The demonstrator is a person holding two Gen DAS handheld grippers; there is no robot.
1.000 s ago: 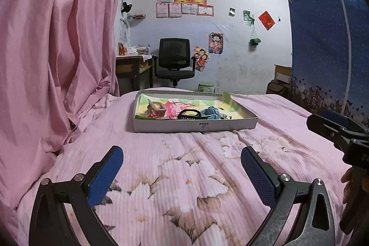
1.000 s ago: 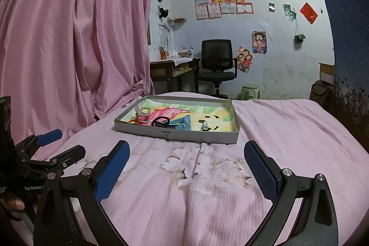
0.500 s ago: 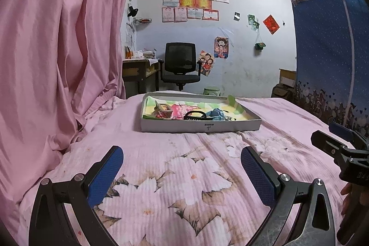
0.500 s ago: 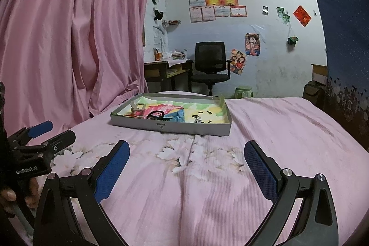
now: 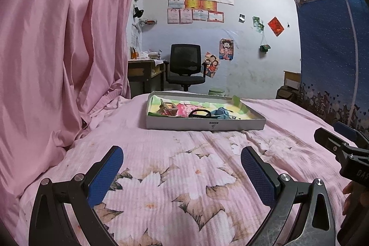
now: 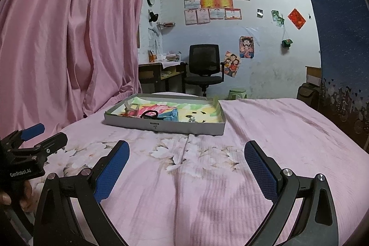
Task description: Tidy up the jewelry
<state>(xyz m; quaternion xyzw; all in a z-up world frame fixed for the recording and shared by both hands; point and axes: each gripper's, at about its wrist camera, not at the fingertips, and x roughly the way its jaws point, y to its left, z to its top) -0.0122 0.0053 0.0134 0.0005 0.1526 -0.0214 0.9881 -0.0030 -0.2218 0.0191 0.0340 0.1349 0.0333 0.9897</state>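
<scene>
In the left wrist view, the left gripper [image 5: 182,163] hovers over the floral pink bedspread [image 5: 175,179], fingers spread wide and holding nothing. The shallow grey tray [image 5: 205,125] of jewelry lies ahead on the bed with only bare cloth between; a black ring-shaped band [image 5: 199,113] and a blue piece [image 5: 220,112] lie inside. A pink curtain [image 5: 62,50] hangs left of the tray and an office chair [image 5: 185,66] stands behind it.

In the right wrist view, the right gripper [image 6: 186,159] is likewise wide and empty, the tray [image 6: 165,126] ahead, slightly left. The left gripper [image 6: 34,142] shows well left of the tray.
</scene>
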